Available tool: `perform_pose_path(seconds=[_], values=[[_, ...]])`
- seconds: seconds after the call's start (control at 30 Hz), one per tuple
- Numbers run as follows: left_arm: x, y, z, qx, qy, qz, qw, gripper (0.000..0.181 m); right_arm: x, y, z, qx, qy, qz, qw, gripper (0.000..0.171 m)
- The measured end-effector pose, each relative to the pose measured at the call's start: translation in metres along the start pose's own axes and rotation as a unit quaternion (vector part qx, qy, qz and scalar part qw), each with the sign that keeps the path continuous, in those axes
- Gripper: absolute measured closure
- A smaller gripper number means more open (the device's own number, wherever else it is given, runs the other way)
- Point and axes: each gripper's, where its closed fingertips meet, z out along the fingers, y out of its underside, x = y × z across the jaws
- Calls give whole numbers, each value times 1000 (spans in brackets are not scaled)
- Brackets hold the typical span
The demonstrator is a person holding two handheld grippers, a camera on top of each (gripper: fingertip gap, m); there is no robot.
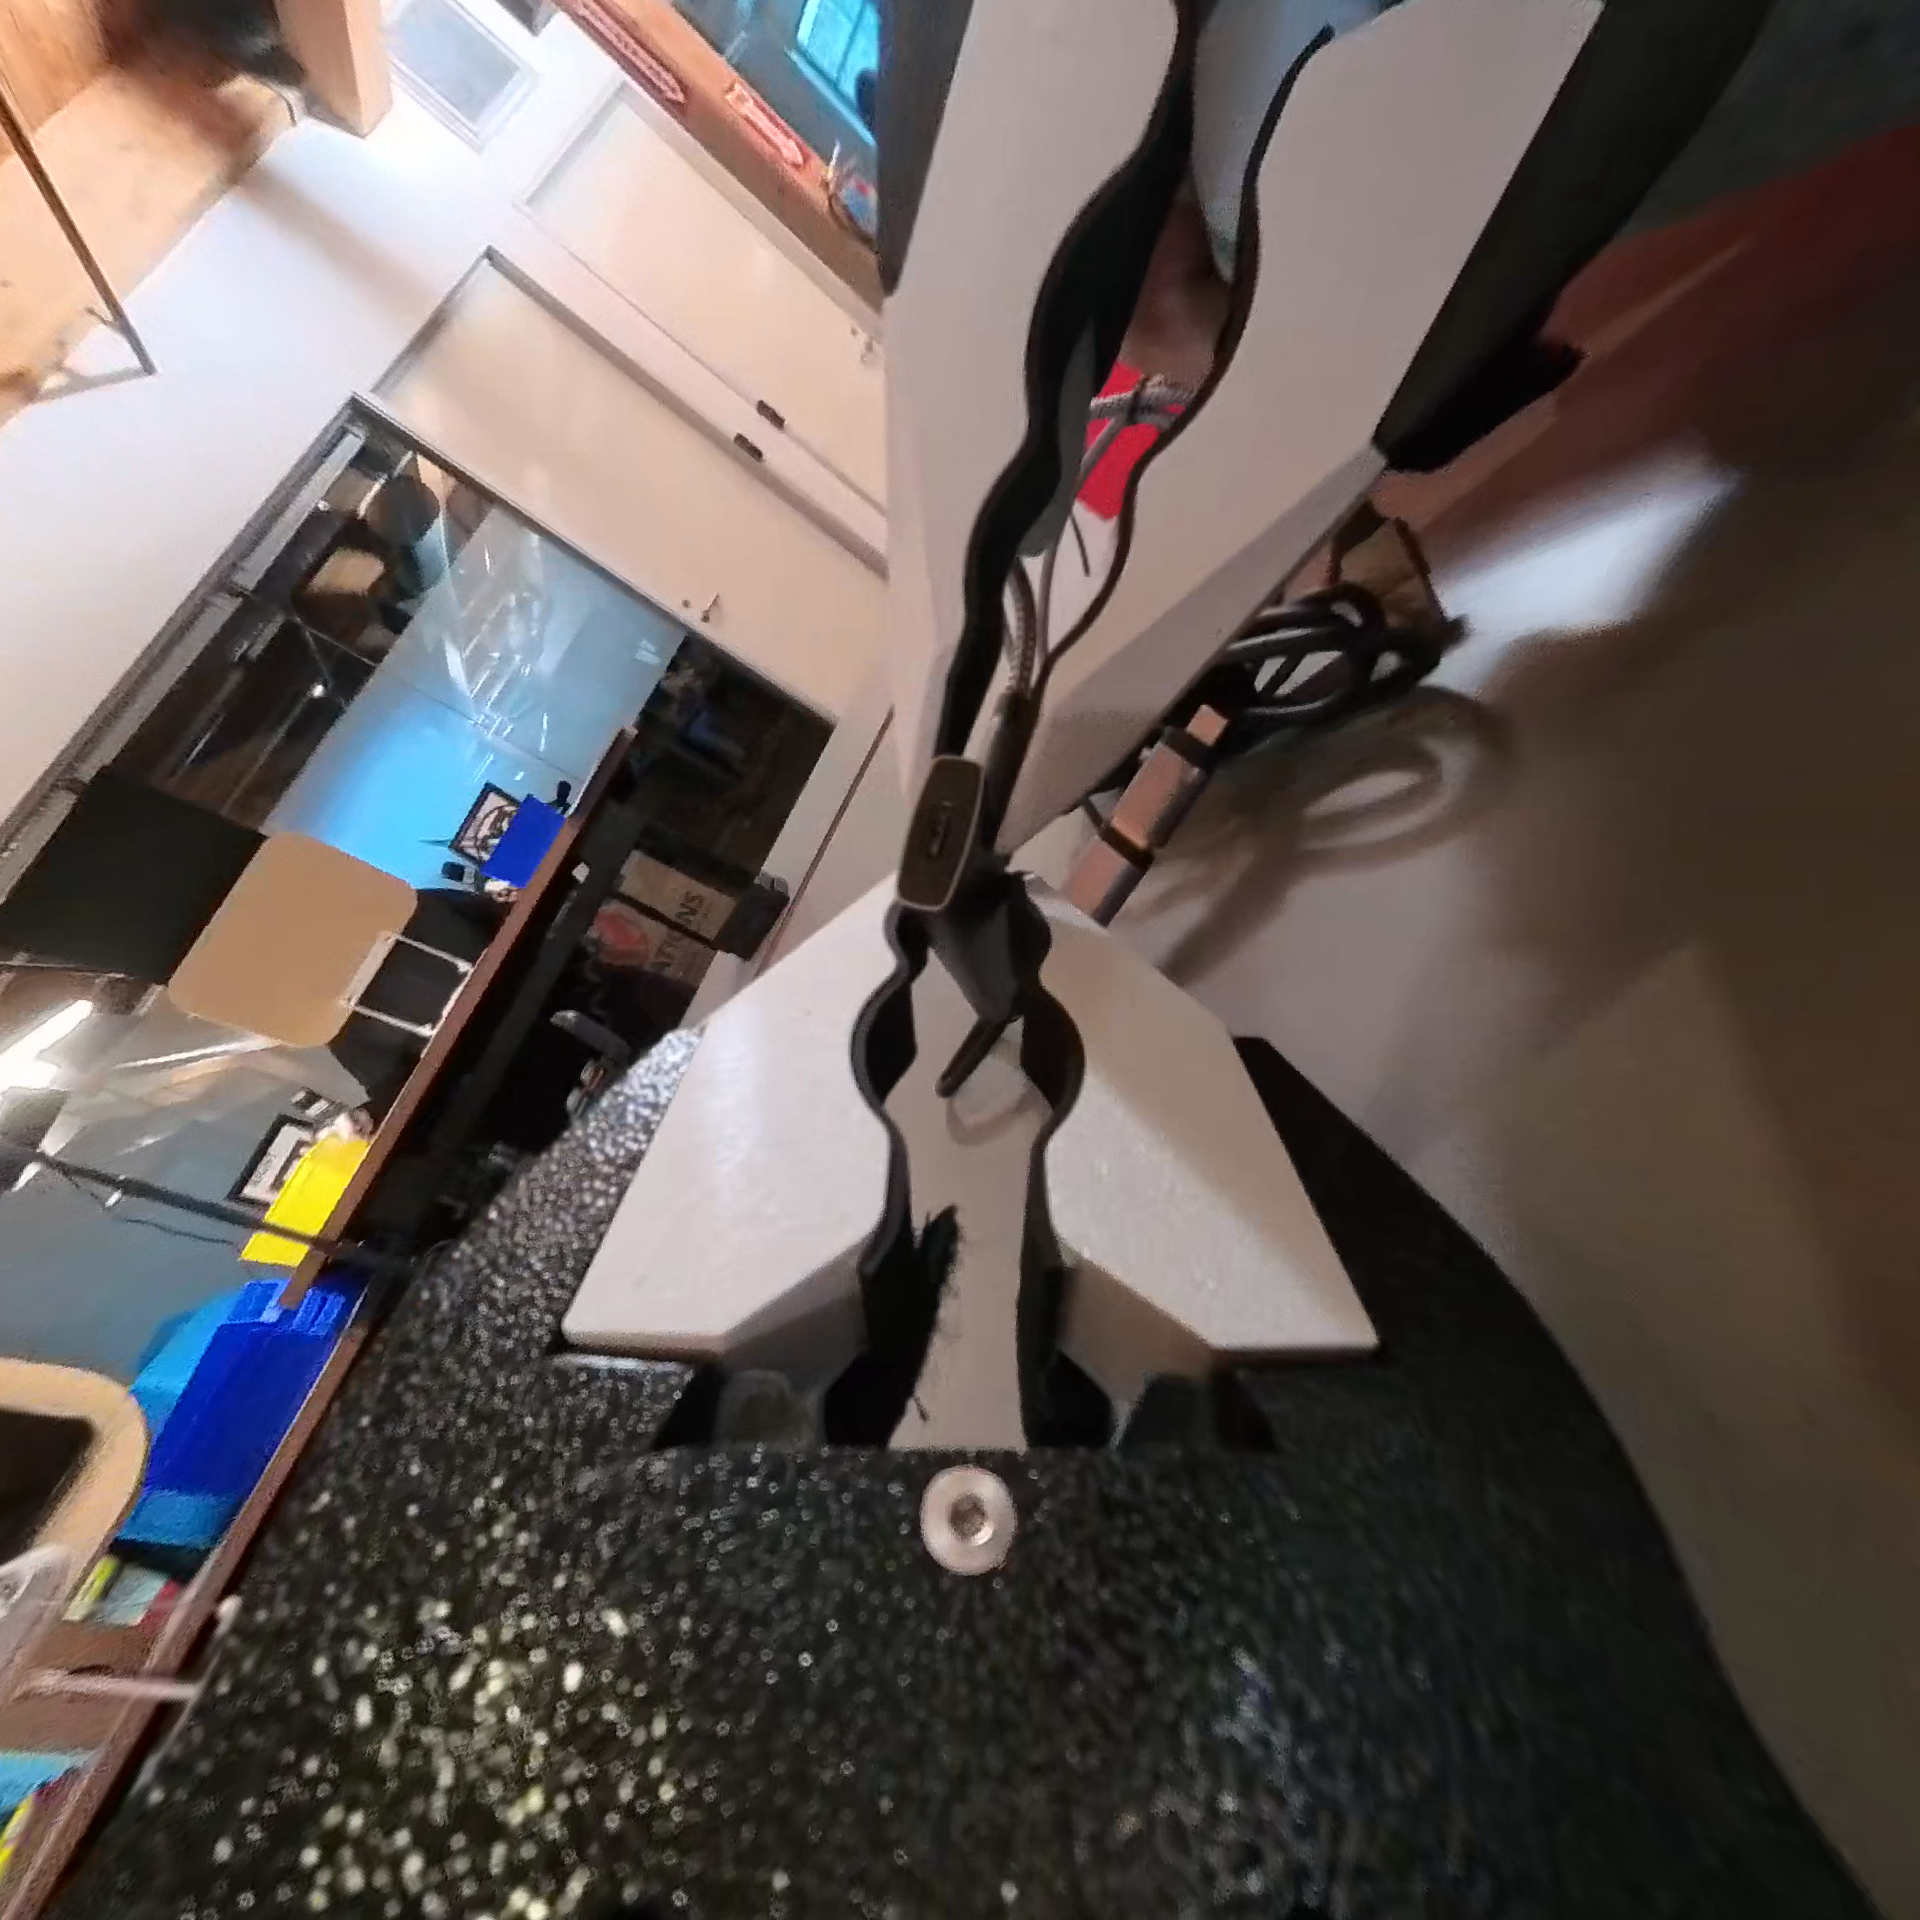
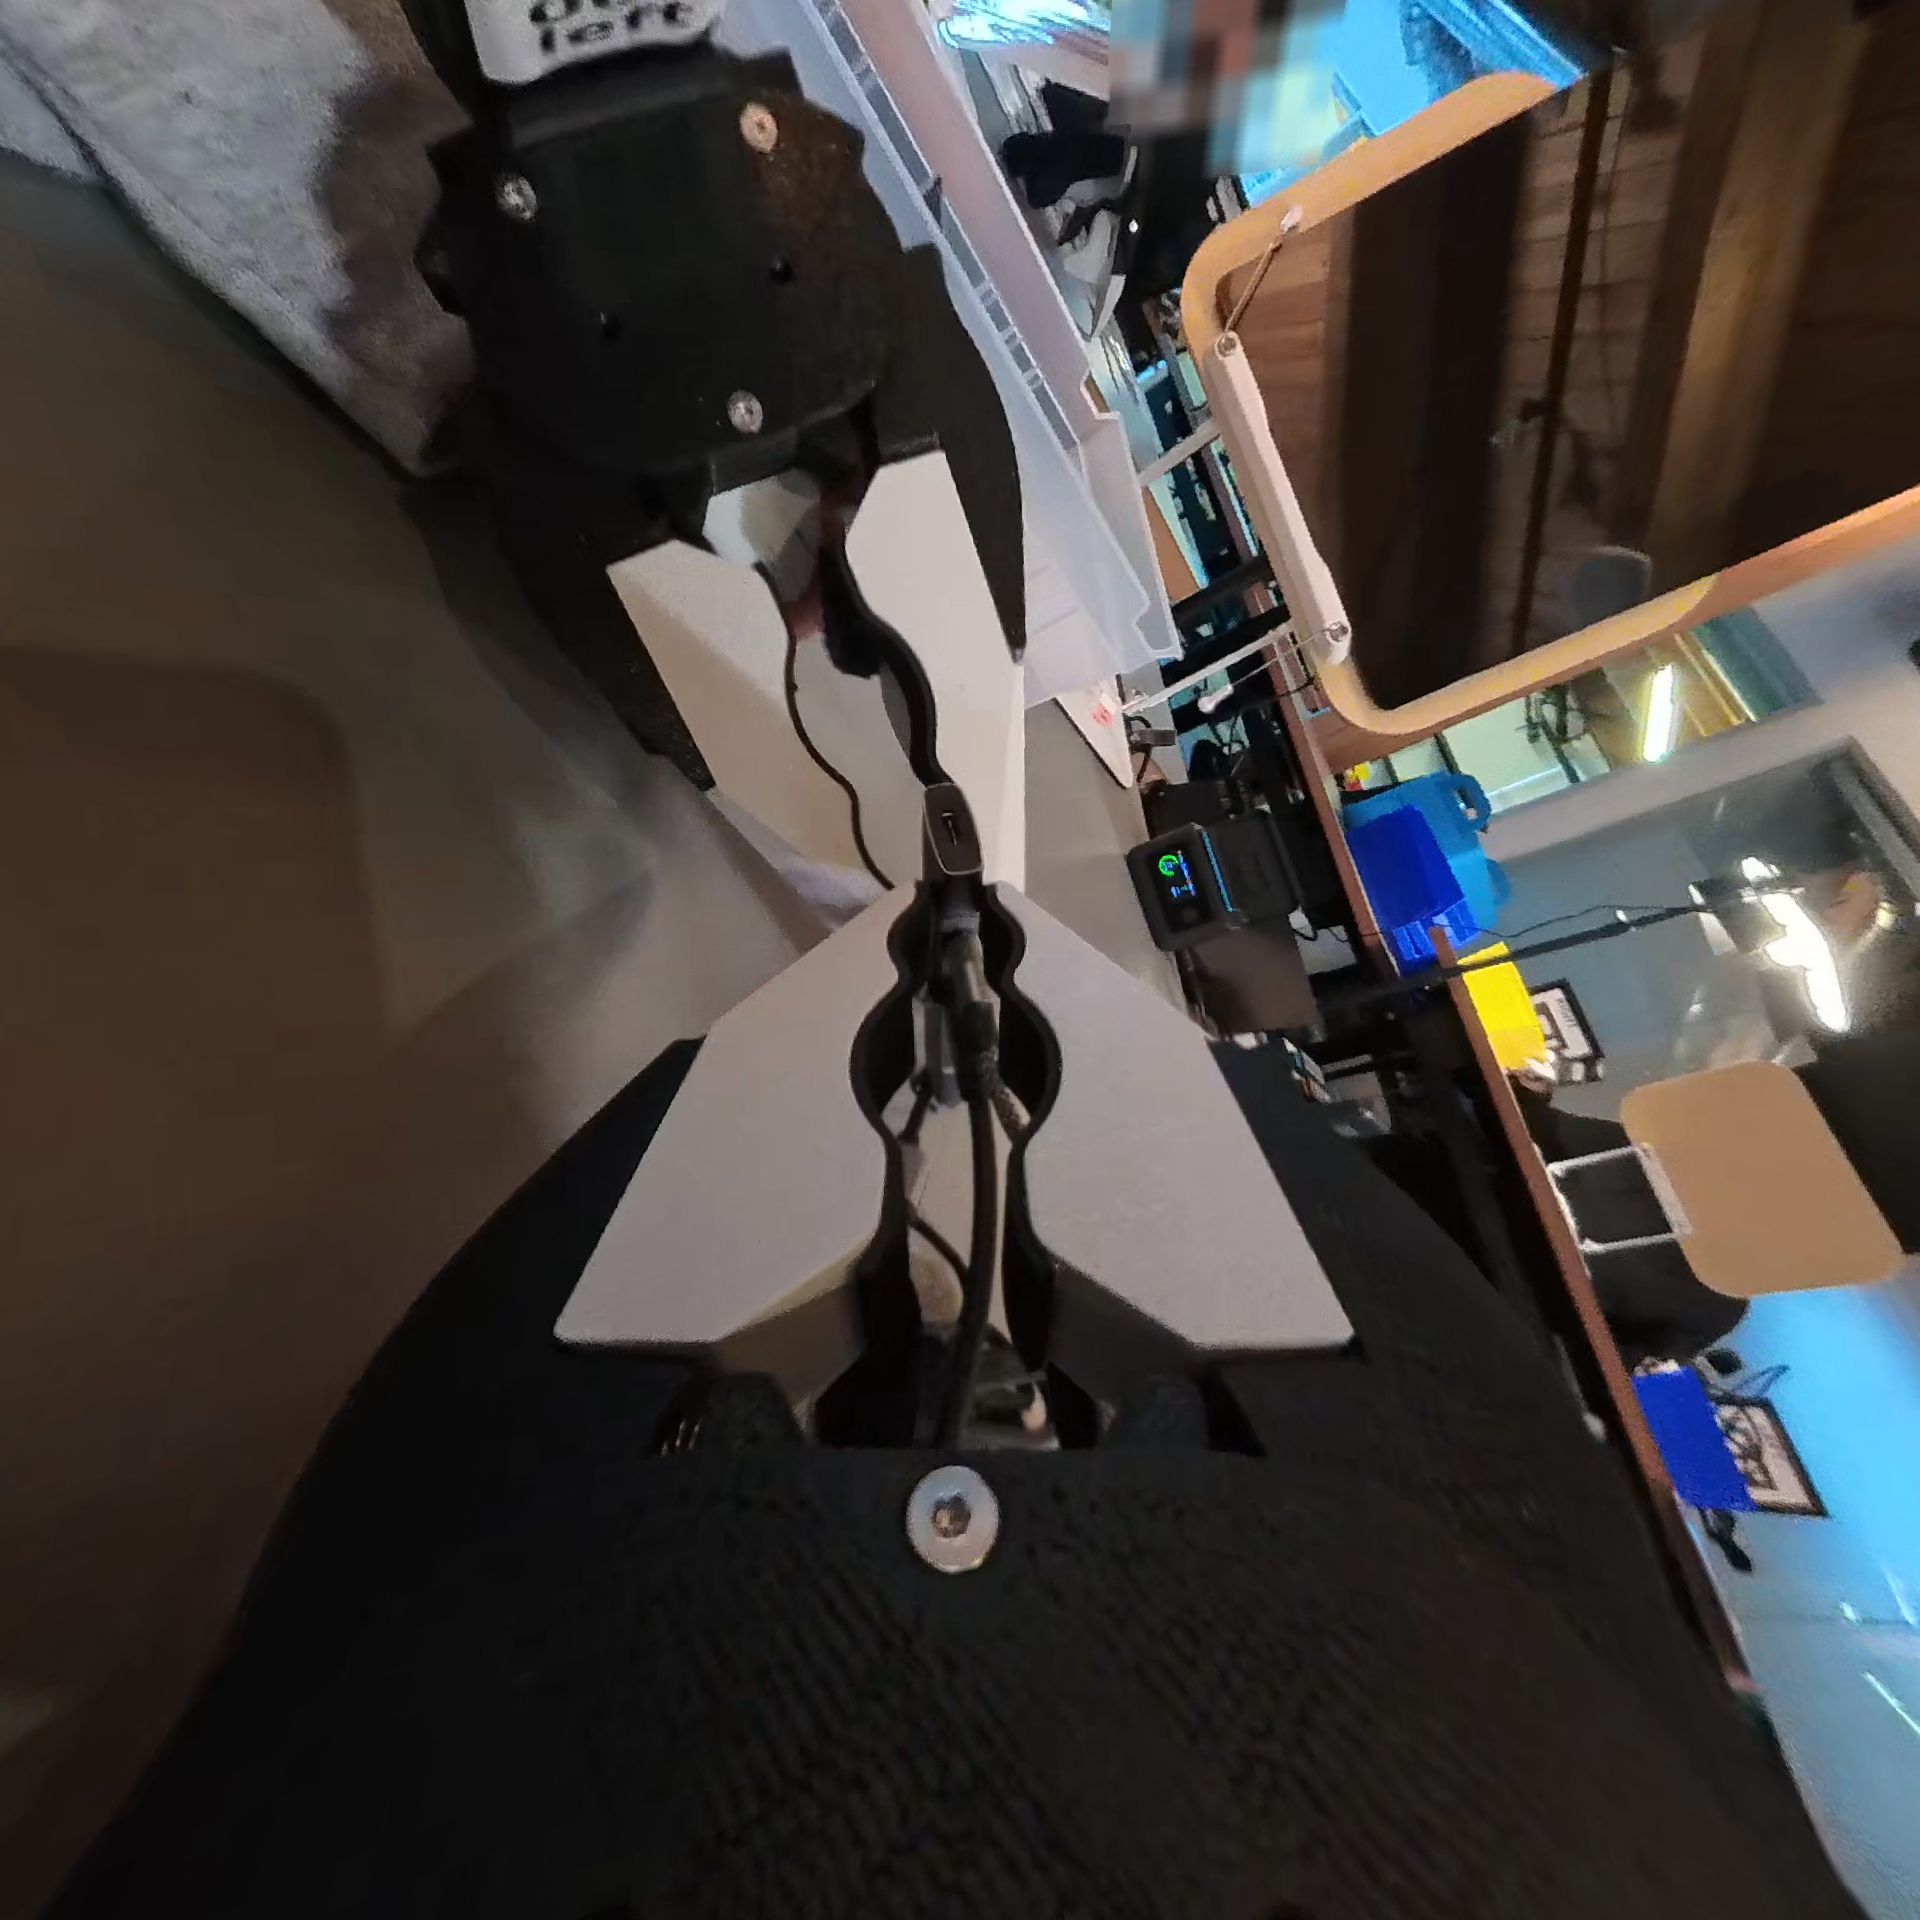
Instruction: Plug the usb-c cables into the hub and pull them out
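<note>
The two grippers meet tip to tip. A small grey hub (image 1: 940, 831) with an open port slot sits between the tips; it also shows in the right wrist view (image 2: 948, 831). My left gripper (image 1: 961, 935) is shut on its dark body, and a thin black tail (image 1: 966, 1049) sticks out between the fingers. My right gripper (image 2: 956, 914) is shut on a bundle of usb-c cables (image 2: 977, 1122), one black and one braided. In the left wrist view these cables (image 1: 1023, 634) run back between the right gripper's fingers. Whether a plug is seated in the hub is hidden.
A pale table top (image 1: 1558, 831) lies under the grippers, with a coil of black cable (image 1: 1320, 644) on it. A small device with a lit screen (image 2: 1184, 873) stands beyond the tips. Blue bins (image 2: 1423, 862) and a table edge (image 2: 1527, 1143) are farther off.
</note>
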Motion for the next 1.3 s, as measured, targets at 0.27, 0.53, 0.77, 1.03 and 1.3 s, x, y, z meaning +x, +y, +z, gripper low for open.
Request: perform_pose_path(seconds=[0.27,0.53,0.77,1.03,1.3], values=[[-14,33,4,-122,-59,112,984,174,13,29,3,-69,54,-33,996,144],[-1,29,9,-133,-49,199,970,174,5,53,18,-135,78,-126,980,160],[-7,36,10,-164,-72,219,959,174,5,55,29,-145,118,-199,962,166],[-4,45,6,-189,-53,212,957,173,-1,58,36,-140,120,-200,962,167],[-4,45,5,-196,-56,202,958,173,-1,58,36,-132,121,-186,966,168]])
